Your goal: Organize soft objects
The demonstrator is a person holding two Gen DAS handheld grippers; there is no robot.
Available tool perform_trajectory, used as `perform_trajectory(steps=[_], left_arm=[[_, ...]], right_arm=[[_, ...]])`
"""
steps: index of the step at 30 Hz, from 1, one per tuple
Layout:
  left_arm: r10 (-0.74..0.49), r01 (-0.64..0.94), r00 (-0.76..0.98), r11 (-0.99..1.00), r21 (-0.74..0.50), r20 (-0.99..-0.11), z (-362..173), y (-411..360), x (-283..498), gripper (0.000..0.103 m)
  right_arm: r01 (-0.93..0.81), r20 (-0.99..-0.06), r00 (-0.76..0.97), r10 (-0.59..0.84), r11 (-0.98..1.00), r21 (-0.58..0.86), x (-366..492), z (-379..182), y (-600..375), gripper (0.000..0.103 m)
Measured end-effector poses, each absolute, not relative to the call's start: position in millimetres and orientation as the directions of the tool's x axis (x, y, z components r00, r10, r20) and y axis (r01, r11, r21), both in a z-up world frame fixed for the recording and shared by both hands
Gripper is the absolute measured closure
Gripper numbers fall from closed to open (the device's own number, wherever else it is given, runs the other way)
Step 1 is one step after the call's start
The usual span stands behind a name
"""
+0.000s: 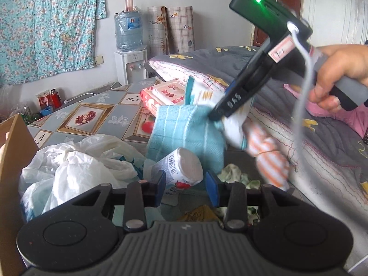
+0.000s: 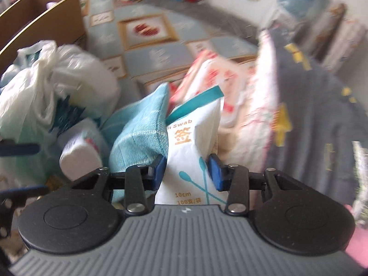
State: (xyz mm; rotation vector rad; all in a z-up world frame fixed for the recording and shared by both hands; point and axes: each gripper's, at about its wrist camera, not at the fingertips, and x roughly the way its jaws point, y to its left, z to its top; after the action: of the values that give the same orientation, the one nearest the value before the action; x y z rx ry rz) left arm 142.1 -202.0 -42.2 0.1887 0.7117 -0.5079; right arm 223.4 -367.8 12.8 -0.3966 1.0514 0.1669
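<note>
In the left wrist view my left gripper (image 1: 185, 184) is shut on the printed lower end of a white tissue roll (image 1: 181, 165), which tilts up in front of a teal checked towel (image 1: 184, 133). My right gripper (image 2: 186, 172) is shut on a white cotton swab bag (image 2: 191, 151); both blue pads press its sides. The teal towel (image 2: 140, 135) bulges just outside its left finger. From the left wrist view the right gripper (image 1: 215, 115) points down into the pile, held by a hand (image 1: 340, 69). The right wrist view is blurred.
Tied white plastic bags (image 1: 76, 168) lie left, beside a cardboard box (image 1: 13, 161). A red-and-white wet wipes pack (image 1: 161, 94) sits behind the towel. A grey quilt (image 1: 287, 105) fills the right, with an orange-striped cloth (image 1: 269, 158) on its edge. Crumpled cloths (image 1: 232, 172) lie in a dark container below.
</note>
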Motion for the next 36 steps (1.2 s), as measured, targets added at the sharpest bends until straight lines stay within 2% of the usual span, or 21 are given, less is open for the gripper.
perform_trajectory(steps=[9, 11, 15, 18, 21, 26, 30, 34, 36], left_arm=[[-0.397, 0.523, 0.630, 0.852, -0.013, -0.668, -32, -181, 111, 0.058], [-0.397, 0.523, 0.629, 0.852, -0.014, -0.669, -33, -178, 105, 0.058], [-0.409, 0.523, 0.629, 0.852, -0.029, -0.661, -34, -174, 95, 0.057], [-0.409, 0.526, 0.626, 0.850, -0.028, -0.664, -35, -174, 90, 0.057], [-0.405, 0.525, 0.625, 0.851, -0.025, -0.667, -36, -175, 89, 0.057], [-0.405, 0.517, 0.630, 0.856, -0.031, -0.663, -37, -181, 90, 0.050], [-0.398, 0.519, 0.624, 0.855, -0.024, -0.673, -41, -189, 92, 0.048], [-0.395, 0.519, 0.616, 0.854, -0.025, -0.682, -44, -194, 94, 0.048], [-0.395, 0.518, 0.617, 0.855, -0.026, -0.681, -43, -195, 95, 0.048]], right_arm=[[-0.335, -0.764, 0.643, -0.058, 0.875, -0.349, 167, 41, -329, 0.064], [-0.331, -0.767, 0.641, -0.027, 0.892, -0.309, 159, 46, -329, 0.065], [-0.322, -0.789, 0.606, 0.102, 0.938, -0.126, 145, 48, -332, 0.067], [-0.278, -0.779, 0.620, 0.094, 0.955, -0.106, 141, 43, -337, 0.066], [-0.192, -0.777, 0.628, 0.027, 0.974, -0.121, 150, 41, -361, 0.056], [-0.204, -0.794, 0.597, -0.119, 0.934, -0.294, 160, 20, -379, 0.025], [-0.253, -0.816, 0.562, -0.136, 0.911, -0.326, 175, -4, -384, 0.020], [-0.207, -0.877, 0.466, -0.119, 0.948, -0.240, 202, -35, -399, 0.024], [-0.146, -0.876, 0.468, -0.116, 0.968, -0.207, 203, -36, -410, 0.040]])
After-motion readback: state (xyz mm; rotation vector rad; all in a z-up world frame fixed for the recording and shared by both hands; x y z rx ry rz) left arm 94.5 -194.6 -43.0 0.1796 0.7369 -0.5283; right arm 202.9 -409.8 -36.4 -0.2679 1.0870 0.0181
